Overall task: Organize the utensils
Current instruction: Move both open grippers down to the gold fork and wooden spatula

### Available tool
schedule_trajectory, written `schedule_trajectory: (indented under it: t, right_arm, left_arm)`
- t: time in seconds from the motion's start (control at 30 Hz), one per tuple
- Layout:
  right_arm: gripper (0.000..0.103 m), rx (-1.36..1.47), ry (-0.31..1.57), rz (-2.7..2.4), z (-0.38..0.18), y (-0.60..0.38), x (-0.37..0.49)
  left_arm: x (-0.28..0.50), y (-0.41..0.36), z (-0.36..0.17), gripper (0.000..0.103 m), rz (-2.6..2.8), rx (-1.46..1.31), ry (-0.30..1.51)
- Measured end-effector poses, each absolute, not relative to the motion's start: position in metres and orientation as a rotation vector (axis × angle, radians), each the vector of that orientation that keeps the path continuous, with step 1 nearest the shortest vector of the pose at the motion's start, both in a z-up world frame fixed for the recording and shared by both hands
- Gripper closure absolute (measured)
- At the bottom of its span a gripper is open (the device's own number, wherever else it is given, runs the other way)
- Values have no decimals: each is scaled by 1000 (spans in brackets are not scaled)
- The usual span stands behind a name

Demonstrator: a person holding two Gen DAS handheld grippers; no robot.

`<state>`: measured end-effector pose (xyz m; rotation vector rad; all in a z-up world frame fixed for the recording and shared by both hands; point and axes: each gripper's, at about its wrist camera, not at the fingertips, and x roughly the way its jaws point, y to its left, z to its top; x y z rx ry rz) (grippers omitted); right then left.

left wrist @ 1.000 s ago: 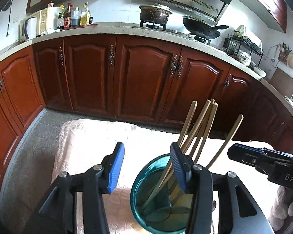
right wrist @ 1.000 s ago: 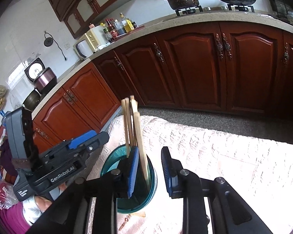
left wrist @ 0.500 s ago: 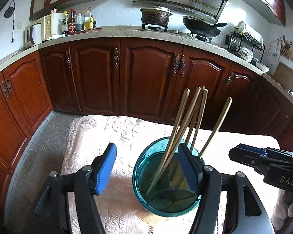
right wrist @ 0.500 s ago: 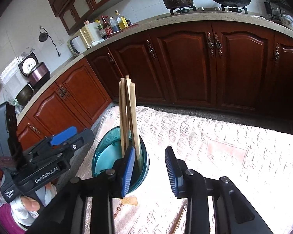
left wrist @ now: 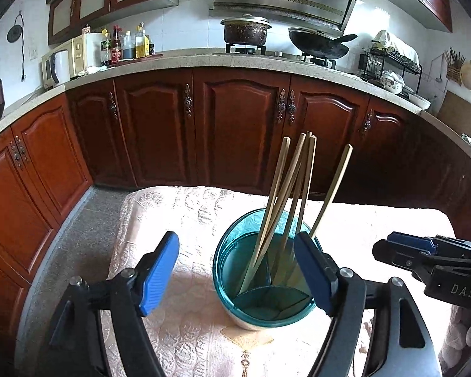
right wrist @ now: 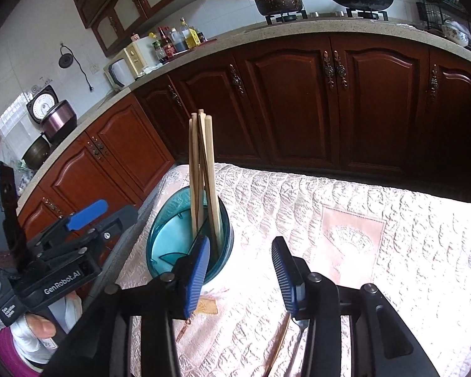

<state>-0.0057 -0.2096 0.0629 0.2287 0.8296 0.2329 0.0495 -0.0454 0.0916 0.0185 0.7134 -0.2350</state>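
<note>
Both jaws just opening and empty, the left gripper (left wrist: 237, 268) gapes wide and the right gripper (right wrist: 241, 265) stands narrower beside a teal holder (left wrist: 226, 260) of chopsticks (left wrist: 293, 188).

A round teal holder (left wrist: 263, 286), split inside by dividers, stands upright on the cloth-covered counter (right wrist: 361, 220) with several wooden chopsticks (left wrist: 285, 198) leaning in it.

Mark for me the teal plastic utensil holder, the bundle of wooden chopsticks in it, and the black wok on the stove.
Teal plastic utensil holder (left wrist: 224, 248): left wrist view, on its left inner wall.
Bundle of wooden chopsticks (left wrist: 293, 169): left wrist view, on an upper shaft.
Black wok (left wrist: 317, 44): left wrist view, on its bowl.
</note>
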Motion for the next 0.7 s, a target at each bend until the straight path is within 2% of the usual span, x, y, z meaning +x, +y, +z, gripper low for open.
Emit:
schedule_trajectory:
  t: [0.7]
  right_arm:
    - [49, 227, 866, 136, 42, -248, -51]
  left_arm:
    - [6, -72, 85, 27, -298, 70, 745]
